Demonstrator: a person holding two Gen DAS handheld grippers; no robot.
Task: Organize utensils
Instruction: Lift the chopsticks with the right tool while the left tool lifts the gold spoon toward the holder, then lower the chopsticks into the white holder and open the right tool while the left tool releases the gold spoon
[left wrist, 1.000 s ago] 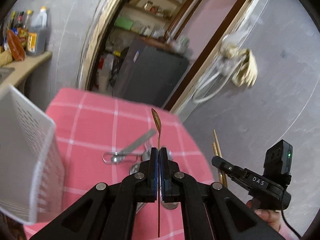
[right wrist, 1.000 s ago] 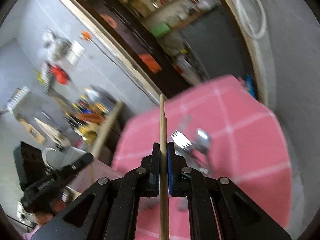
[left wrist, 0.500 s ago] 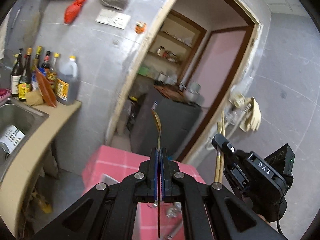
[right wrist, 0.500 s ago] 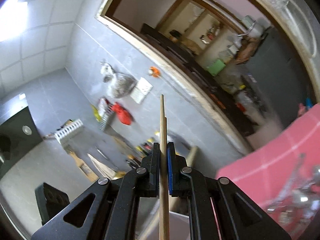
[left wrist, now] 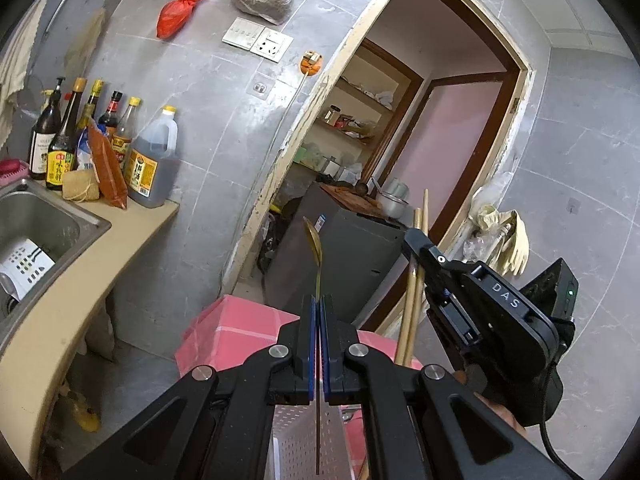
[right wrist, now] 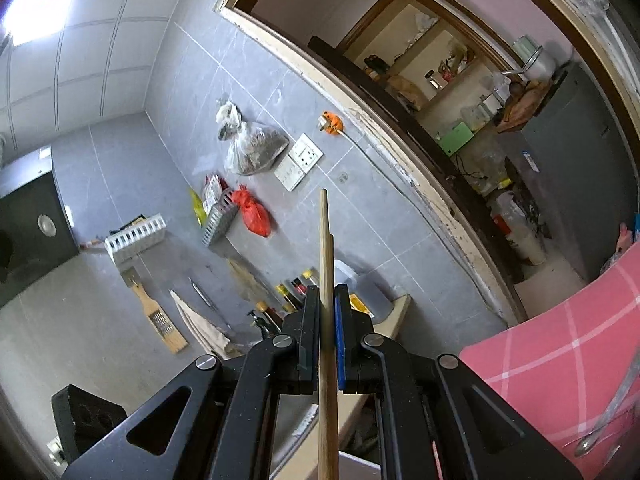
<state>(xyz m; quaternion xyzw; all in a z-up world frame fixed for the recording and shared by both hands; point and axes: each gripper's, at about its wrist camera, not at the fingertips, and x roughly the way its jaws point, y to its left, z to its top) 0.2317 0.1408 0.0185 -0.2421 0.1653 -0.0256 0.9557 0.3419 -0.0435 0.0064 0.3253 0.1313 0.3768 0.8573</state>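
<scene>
Both tongs are clamped. The left gripper (left wrist: 319,312) is pinching a thin brass-coloured spoon (left wrist: 313,240) by its handle, bowl up and the handle tail hanging below the jaws. The right gripper (right wrist: 329,304) is pinching a pair of wooden chopsticks (right wrist: 325,232) partway along, tips sticking up past the jaws. From the left view you can also see the right gripper (left wrist: 416,242) off to the side with the chopsticks (left wrist: 418,224) poking out both ends.

Handling-wise, I'd say both are light and stiff, so weight is no issue. The spoon handle is narrow, smooth metal, so it could pivot or slide between the pads — gripping mid-handle as it is now looks about right. The chopsticks are round and there are two of them, so they can roll against each other and fan out; they already sit at a slight angle to one another.

Compared with a second ago: back then both cameras looked down on the pink checked cloth (left wrist: 236,324) with a fork and spoons lying on it. Now both point at the wall, the bottles and the doorway, and only an edge of the cloth shows. The white perforated basket (left wrist: 304,436), which was off to the left, now sits right under the left gripper — so the drop looks close.
</scene>
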